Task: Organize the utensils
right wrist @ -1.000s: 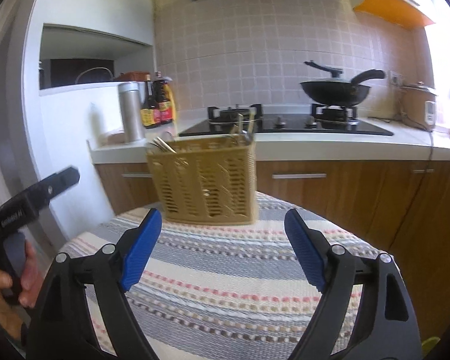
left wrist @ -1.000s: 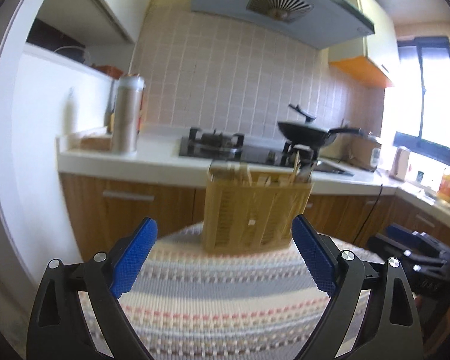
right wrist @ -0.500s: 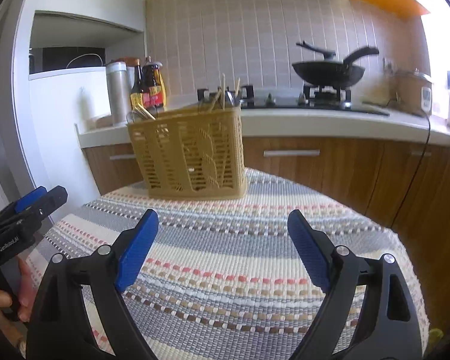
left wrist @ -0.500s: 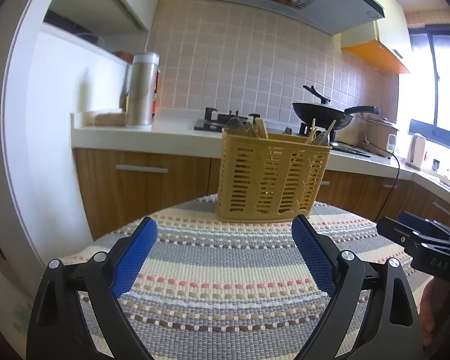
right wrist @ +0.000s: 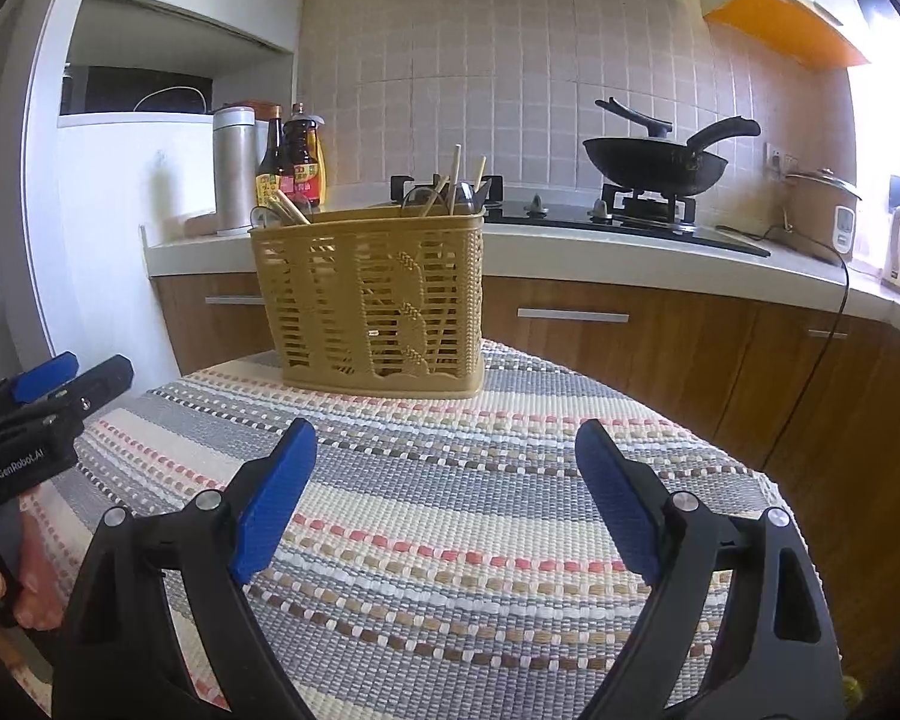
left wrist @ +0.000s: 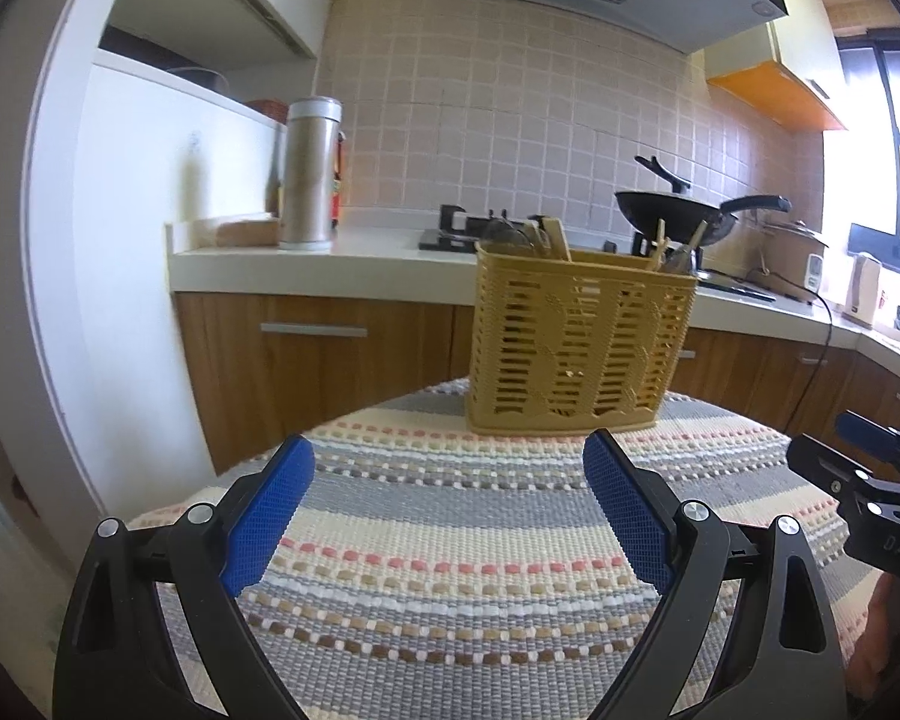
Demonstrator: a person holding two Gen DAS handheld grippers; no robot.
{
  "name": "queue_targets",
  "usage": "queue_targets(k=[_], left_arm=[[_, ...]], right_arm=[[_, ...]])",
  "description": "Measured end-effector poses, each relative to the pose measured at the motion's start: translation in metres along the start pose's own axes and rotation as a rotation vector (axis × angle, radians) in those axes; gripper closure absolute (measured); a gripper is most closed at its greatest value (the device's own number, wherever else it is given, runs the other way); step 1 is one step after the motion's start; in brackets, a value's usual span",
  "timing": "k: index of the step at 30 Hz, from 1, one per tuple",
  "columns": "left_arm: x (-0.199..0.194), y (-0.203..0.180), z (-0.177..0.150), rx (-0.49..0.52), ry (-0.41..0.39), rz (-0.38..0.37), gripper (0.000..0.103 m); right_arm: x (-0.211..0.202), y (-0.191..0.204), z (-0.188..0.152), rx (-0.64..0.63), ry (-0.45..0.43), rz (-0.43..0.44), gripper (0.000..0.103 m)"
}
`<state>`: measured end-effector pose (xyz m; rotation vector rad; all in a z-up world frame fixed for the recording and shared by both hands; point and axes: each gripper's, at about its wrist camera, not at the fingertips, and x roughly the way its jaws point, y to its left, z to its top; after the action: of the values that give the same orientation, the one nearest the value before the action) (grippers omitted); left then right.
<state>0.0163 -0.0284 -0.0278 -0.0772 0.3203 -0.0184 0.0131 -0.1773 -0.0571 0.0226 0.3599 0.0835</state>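
We hold our left gripper (left wrist: pixel 447 507) wide open and empty over the striped woven tablecloth (left wrist: pixel 450 570). The tan slotted plastic utensil basket (left wrist: pixel 579 339) stands at twelve o'clock, utensil handles (right wrist: pixel 450 183) protruding. Our right gripper (right wrist: pixel 444 495) gapes empty too.

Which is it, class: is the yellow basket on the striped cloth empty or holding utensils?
Holding utensils. Chopsticks and other handles stick up above the rim of the basket, which stands upright on the cloth.
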Motion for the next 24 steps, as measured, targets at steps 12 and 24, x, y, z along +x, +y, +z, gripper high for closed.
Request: queue_targets(k=[12, 24], left_arm=[[-0.009, -0.011, 0.001, 0.062, -0.063, 0.076, 0.012], [-0.011, -0.011, 0.001, 0.064, -0.075, 0.076, 0.011]], right_arm=[[0.002, -0.002, 0.0, 0.0, 0.01, -0.005, 0.017], [0.003, -0.001, -0.001, -0.001, 0.017, -0.008, 0.016]])
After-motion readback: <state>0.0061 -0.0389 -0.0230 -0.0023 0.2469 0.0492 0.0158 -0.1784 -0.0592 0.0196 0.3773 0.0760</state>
